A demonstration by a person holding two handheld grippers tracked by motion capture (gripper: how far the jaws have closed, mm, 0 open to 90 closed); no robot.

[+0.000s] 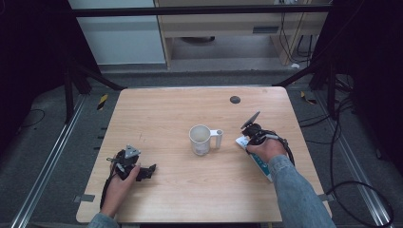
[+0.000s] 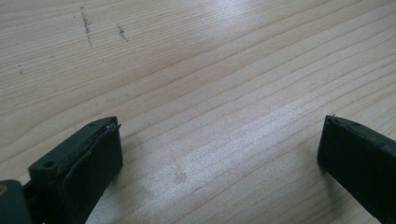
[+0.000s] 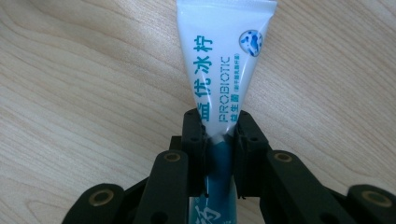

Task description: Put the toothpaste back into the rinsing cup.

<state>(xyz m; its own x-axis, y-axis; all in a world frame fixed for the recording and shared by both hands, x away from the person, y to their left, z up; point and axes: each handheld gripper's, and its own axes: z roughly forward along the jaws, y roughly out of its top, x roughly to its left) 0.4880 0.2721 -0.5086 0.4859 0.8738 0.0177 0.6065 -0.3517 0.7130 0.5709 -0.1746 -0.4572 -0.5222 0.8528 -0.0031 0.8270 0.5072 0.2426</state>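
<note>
Right gripper (image 3: 218, 135) pinched tube (image 3: 219, 60), flat on bench (image 1: 166, 114) right of mug (image 1: 201, 139). Left gripper (image 2: 219, 154) spread wide, low over bare bench, front-left.

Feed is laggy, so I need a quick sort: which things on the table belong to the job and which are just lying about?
In the job:
- toothpaste tube, clamped in the right gripper
- white mug, probably its target

Lying about:
- left gripper, open, idle
- dark round mark on the table

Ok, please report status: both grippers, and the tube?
Right gripper shut on toothpaste tube, flat on table. Left gripper open, empty. Mug beside tube, apart.
</note>
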